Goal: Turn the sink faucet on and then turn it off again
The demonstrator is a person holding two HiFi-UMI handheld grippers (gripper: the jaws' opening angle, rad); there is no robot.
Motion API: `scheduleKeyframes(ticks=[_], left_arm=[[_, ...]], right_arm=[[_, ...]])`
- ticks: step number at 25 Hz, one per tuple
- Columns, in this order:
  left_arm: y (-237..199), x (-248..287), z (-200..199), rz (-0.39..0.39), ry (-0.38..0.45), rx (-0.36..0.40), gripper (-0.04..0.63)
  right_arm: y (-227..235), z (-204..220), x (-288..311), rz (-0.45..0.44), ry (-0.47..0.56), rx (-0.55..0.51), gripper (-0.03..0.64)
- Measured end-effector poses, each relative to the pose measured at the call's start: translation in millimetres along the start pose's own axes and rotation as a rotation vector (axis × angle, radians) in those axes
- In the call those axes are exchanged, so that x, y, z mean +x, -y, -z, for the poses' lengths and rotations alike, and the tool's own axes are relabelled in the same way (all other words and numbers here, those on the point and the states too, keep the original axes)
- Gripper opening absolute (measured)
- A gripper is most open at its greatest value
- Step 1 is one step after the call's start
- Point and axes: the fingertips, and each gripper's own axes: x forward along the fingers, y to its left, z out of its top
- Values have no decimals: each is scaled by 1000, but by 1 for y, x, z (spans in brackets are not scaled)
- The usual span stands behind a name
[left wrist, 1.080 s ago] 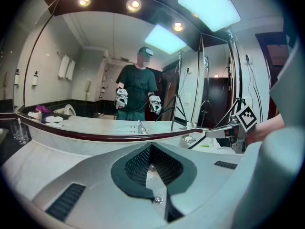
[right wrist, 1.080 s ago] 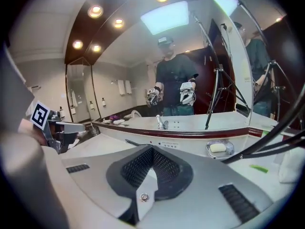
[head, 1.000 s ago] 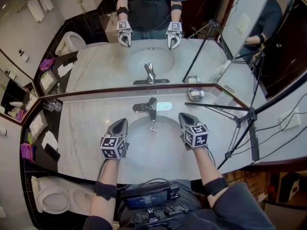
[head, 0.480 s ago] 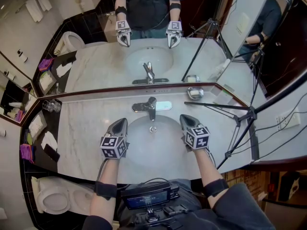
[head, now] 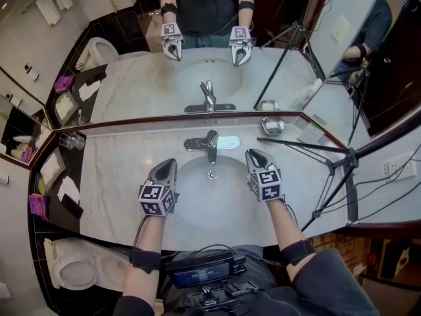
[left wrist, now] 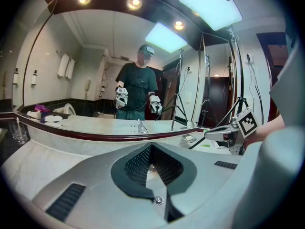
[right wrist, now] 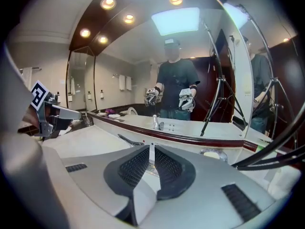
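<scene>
The jaws of the left gripper (left wrist: 151, 147) are pressed together at the tips, and there is nothing between them. The jaws of the right gripper (right wrist: 151, 151) stand a little apart, with a thin gap that holds nothing; they have just been opening. In the head view both grippers hang over the sink basin (head: 197, 199), the left one at its left side and the right one at its right side, and both point toward the mirror (head: 197, 78). The faucet (head: 209, 143) stands on the marble counter (head: 112, 176) behind the basin, between the two grippers and a little beyond their tips. Neither gripper touches it. A soap dish (head: 272, 125) sits on the counter, to the right of the faucet.
</scene>
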Motion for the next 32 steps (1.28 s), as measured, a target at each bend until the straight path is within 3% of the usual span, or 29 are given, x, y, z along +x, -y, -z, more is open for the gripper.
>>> scheduleKeyframes(ticks=[7,16,23,32], left_arm=[[-5,1,2,-11,-9,2,-6],[-13,3,2,-19,-8,-6,-6],[-20,3,0,-29,0,-10,-6],[-30,-2,9,-48,-14,-23,-6]], right_arm=[[-34,-14,40,-77,-47,-294,146],[-85,-5,97,-194,-106,-797,229],[-106,3,132,-254,-144,-969,249],[-115,19,156,-274,-202,-1052,210]])
